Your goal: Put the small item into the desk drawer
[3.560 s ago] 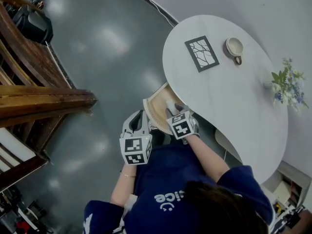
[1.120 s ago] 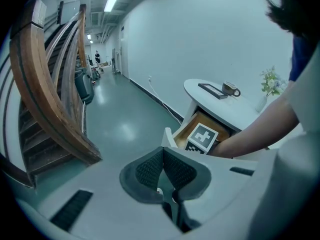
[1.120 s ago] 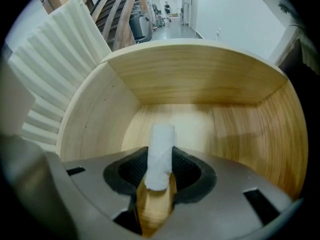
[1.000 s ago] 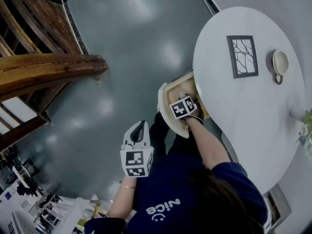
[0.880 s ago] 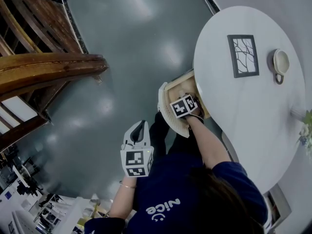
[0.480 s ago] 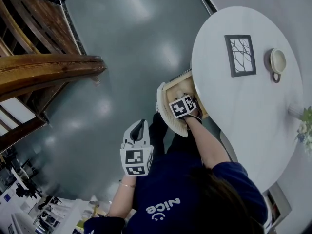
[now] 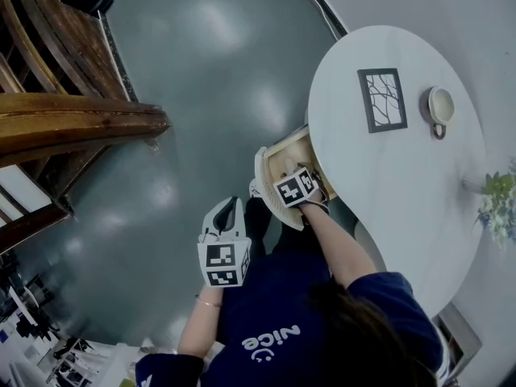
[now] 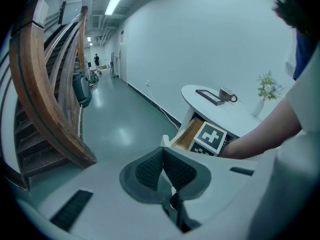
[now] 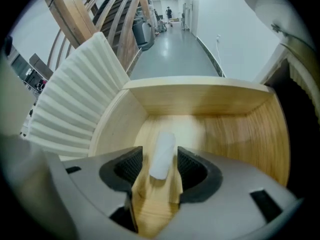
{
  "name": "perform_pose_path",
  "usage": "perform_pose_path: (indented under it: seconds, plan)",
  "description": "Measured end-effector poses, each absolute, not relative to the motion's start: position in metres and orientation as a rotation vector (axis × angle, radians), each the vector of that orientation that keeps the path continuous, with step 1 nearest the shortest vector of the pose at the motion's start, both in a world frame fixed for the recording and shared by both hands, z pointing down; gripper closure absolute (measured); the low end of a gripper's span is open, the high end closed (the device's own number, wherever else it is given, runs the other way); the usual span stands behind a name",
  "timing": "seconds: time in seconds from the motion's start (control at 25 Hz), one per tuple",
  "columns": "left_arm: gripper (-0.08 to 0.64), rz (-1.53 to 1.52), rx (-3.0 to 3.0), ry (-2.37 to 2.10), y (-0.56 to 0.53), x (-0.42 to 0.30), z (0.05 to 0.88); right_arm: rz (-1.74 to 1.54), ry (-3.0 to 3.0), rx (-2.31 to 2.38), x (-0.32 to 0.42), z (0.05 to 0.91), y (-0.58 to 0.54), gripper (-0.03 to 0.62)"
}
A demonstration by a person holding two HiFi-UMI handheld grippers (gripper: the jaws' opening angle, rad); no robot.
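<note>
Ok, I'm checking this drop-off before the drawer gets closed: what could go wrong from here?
1. The right claw is opening, with the small white item lying between its pads on the floor of the drawer; pulling back askew could drag the item along.
2. The drawer stands open and the item looks rounded, so a hard push shut might roll it.

A dark blue short-sleeved tee (image 7: 282,321) with white lettering is worn, thin bracelet (image 7: 208,303) too. Left gripper (image 8: 162,153) and right gripper (image 9: 160,156) are shelled in pale grey, fitted with dark ribbed pads (image 9: 131,166) and black-and-white marker cubes (image 7: 223,264).
</note>
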State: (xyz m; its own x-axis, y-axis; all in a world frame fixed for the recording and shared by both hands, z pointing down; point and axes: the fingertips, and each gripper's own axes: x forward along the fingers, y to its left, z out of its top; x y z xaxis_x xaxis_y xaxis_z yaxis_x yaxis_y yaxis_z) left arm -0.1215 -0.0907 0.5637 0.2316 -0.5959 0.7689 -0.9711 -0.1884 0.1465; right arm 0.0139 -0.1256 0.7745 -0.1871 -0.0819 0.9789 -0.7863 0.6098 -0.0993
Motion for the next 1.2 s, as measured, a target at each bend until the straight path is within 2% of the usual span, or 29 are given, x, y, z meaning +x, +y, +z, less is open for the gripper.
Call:
perform_pose_path:
  seconds: [1.2]
  plan:
    - [0.557,0.576,2.077,-1.353,-0.125,-0.093,0.531,0.773,-1.843,1.037,0.016,0.635,-0.112,0.367]
